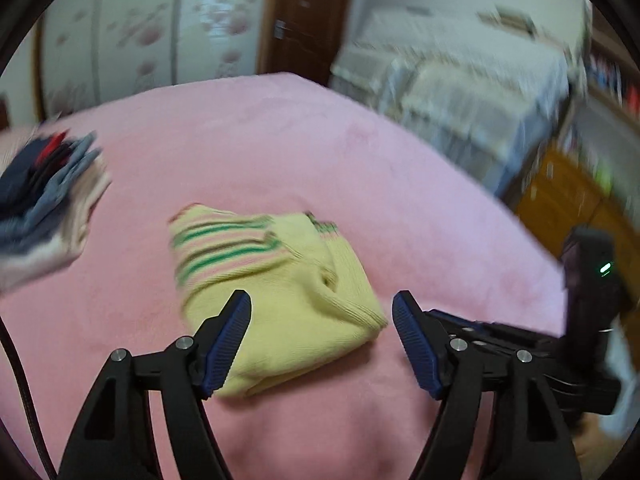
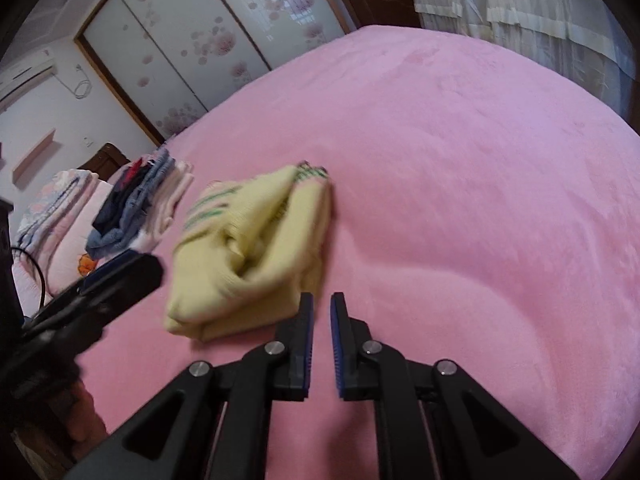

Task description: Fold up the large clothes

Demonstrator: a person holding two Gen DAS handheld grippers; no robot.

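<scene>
While the yellow sweater [image 1: 280, 300] lies folded into a thick, roughly square bundle on the pink bedspread [image 1: 360, 152], neither gripper holds it. Green and pink stripes show on the part of the bundle turned away from the cameras, and the plain yellow ribbed folds face the grippers.

Seen from the left wrist, the left gripper [image 1: 322, 344] stands with its jaws spread wide, its blue ribbed pads [image 1: 228, 344] apart on either side of the sweater's near corner. The pads press on nothing; the cloth lies below and between them. To the right in that view, part of the other gripper's black body reaches in over the bedspread, with a small green light [image 1: 605, 268] on it.

Seen from the right wrist, the right gripper [image 2: 322, 344] has its jaws only narrowly parted, a slim gap between the blue pads with nothing in it. It hangs over bare bedspread just to the right of the sweater's near edge.

Left of the sweater, a stack of folded clothes [image 2: 140, 208] in blue, dark and pale colours sits on the bed, close to the sweater but not touching it. Beyond the bed stand sliding wardrobe doors with pink flowers [image 2: 208, 40] and a brown door [image 1: 308, 12].
</scene>
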